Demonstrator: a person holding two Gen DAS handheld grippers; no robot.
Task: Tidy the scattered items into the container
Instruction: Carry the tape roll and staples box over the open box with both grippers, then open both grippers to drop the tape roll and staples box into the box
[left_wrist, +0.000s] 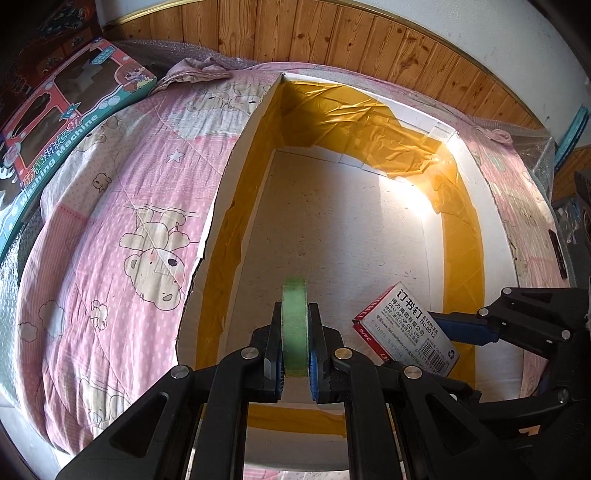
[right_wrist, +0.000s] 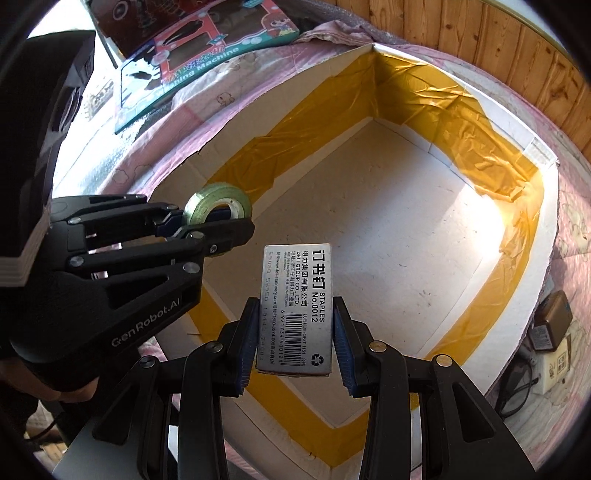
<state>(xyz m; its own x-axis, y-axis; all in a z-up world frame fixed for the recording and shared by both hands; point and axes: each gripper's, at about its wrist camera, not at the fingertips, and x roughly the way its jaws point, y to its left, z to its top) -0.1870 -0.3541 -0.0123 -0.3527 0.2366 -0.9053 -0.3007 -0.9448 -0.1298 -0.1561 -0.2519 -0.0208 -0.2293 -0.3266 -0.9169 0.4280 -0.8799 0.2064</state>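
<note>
A white foam box (left_wrist: 236, 173) (right_wrist: 192, 173), lined with yellow tape, lies open on the pink quilt and has nothing on its floor. My left gripper (left_wrist: 294, 350) (right_wrist: 210, 218) is shut on a green tape roll (left_wrist: 294, 325) (right_wrist: 218, 201), held upright above the box's near end. My right gripper (right_wrist: 295, 332) (left_wrist: 436, 321) is shut on a staples box (right_wrist: 297, 306) (left_wrist: 406, 328), white and red with a barcode, held above the box's near right part. The two grippers hang side by side, apart.
A pink bear-print quilt (left_wrist: 110, 240) covers the bed around the box. A toy washing machine carton (left_wrist: 62, 114) (right_wrist: 207, 55) lies at the far left. A wood-panelled wall (left_wrist: 332, 37) runs behind. Chargers and cables (right_wrist: 546, 332) sit off the box's right side.
</note>
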